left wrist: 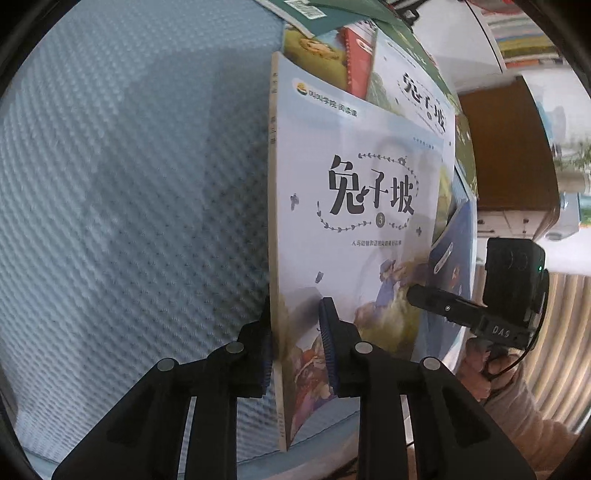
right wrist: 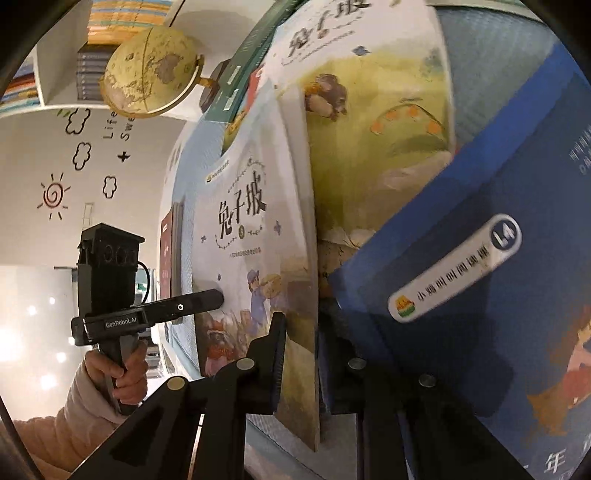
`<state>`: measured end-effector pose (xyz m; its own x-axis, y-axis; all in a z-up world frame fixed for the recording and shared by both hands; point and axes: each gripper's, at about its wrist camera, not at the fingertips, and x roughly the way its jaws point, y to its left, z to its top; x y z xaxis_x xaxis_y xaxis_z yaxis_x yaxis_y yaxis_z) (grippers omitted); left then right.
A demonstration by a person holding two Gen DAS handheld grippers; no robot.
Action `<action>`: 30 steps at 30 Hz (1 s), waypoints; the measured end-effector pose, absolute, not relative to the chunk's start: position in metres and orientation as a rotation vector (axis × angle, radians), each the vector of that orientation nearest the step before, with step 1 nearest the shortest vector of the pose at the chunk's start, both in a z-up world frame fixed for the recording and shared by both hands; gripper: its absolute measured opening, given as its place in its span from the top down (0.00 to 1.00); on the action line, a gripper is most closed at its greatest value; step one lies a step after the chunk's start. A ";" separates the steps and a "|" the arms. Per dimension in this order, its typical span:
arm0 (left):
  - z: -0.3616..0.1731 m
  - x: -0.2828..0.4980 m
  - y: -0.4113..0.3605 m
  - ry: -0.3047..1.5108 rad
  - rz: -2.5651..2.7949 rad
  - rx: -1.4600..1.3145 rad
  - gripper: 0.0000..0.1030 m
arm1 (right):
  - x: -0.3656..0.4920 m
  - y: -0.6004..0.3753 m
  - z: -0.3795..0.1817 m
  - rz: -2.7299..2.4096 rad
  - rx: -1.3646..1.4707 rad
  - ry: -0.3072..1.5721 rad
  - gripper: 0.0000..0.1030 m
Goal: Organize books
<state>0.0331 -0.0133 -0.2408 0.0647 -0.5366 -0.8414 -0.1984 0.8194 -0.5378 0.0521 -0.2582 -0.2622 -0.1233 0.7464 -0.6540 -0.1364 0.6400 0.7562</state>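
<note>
Two hand-held grippers grip picture books above a blue, woven-textured mat (left wrist: 129,221). The left gripper (left wrist: 295,347) has its jaws clamped on the lower spine edge of a pale picture book (left wrist: 354,229), whose cover shows black brush lettering, a circled numeral and a painted scene of children. The book stands on edge, its spine toward the mat's open side and its cover facing the right gripper (left wrist: 421,295), which shows at the right of the left wrist view with a hand (left wrist: 480,365) in a pale sleeve beneath it.

In the right wrist view the right gripper's (right wrist: 301,354) jaws are pressed together on the bottom edge of a second pale picture book (right wrist: 369,147), its cover painted with a brown animal on yellow-green ground. Just beside it to the right, a blue book (right wrist: 498,295) with a white oval label leans tilted over the right finger; whether it is also held cannot be told. The first book (right wrist: 243,236) stands just to the left, with the left gripper (right wrist: 218,299) touching its cover near the lower edge.

More books lie in a loose pile at the mat's far edge, among them a dark green book (left wrist: 332,18) and a red spiral notebook (left wrist: 356,62). A yellowed globe (right wrist: 151,70) stands beyond the pile, in front of white wall shelves (right wrist: 66,74) holding rows of books.
</note>
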 end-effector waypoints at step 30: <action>-0.195 0.010 -0.023 1.371 -0.246 -0.581 0.77 | 0.035 -0.226 -0.217 0.732 0.325 1.461 0.92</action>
<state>0.0102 -0.0232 -0.1950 0.2009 -0.4911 -0.8476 -0.1653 0.8358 -0.5235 0.0348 -0.2255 -0.2172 -0.0533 0.6246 -0.7791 -0.2497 0.7471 0.6160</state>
